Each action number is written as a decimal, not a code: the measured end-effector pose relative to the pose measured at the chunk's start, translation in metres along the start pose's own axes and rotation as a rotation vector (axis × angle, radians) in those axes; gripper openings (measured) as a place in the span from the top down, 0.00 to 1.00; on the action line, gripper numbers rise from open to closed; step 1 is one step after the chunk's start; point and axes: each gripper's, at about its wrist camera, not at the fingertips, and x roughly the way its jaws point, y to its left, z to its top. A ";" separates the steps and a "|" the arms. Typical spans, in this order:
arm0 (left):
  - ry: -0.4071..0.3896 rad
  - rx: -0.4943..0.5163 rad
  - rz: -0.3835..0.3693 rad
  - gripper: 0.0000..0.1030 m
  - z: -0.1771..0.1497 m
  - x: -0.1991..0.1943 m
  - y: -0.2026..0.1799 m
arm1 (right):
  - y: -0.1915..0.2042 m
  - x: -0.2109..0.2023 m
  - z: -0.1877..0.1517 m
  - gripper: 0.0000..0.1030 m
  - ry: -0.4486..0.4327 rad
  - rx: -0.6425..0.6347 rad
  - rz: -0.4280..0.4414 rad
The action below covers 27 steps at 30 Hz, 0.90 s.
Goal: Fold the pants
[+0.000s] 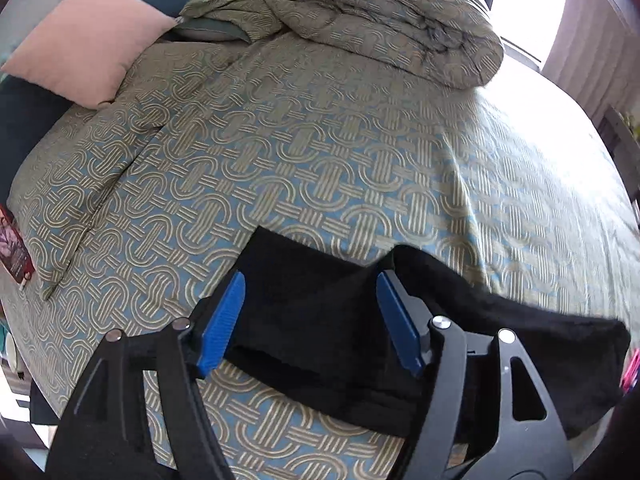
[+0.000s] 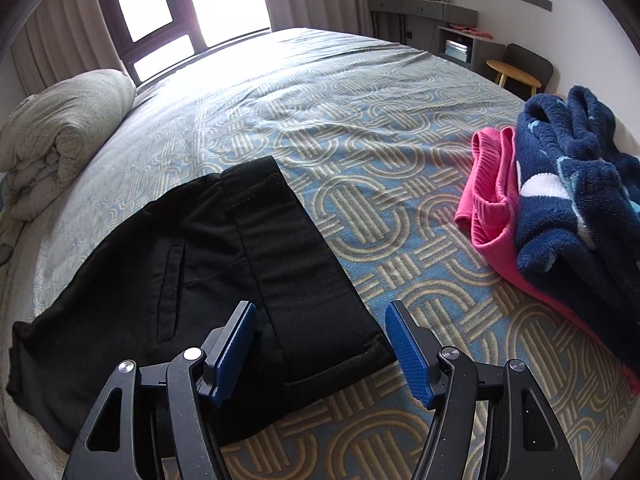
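Rightward, bare bedspread beyond pants edge.

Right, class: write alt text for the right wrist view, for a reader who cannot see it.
Black pants lie folded on a patterned bedspread, with the open right gripper above their near edge, touching nothing. A pink garment and navy fleece are stacked at right.

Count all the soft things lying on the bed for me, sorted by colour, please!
Black: 1, the pants
Pink: 2, the cushion and the folded pink garment
Navy blue: 1, the fluffy garment on top of the pink one
Beige patterned: 1, the rolled-up duvet
Total: 5
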 end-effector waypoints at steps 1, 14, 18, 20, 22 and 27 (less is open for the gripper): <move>0.007 0.046 -0.010 0.33 -0.013 0.003 -0.004 | 0.003 -0.006 0.000 0.34 -0.019 0.000 -0.004; -0.013 0.514 0.098 0.35 -0.083 0.068 -0.085 | 0.110 -0.078 -0.011 0.34 -0.119 -0.083 0.182; 0.016 0.471 0.070 0.94 -0.057 0.078 -0.072 | 0.184 -0.076 -0.039 0.34 -0.046 -0.258 0.275; -0.012 0.430 0.067 0.94 -0.031 0.071 -0.051 | 0.226 -0.073 -0.055 0.34 -0.012 -0.381 0.294; -0.010 0.347 0.086 0.90 0.003 0.068 -0.022 | 0.264 -0.073 -0.068 0.34 0.000 -0.477 0.313; -0.059 -0.124 0.153 0.45 0.088 0.066 0.107 | 0.333 -0.076 -0.090 0.34 0.046 -0.591 0.414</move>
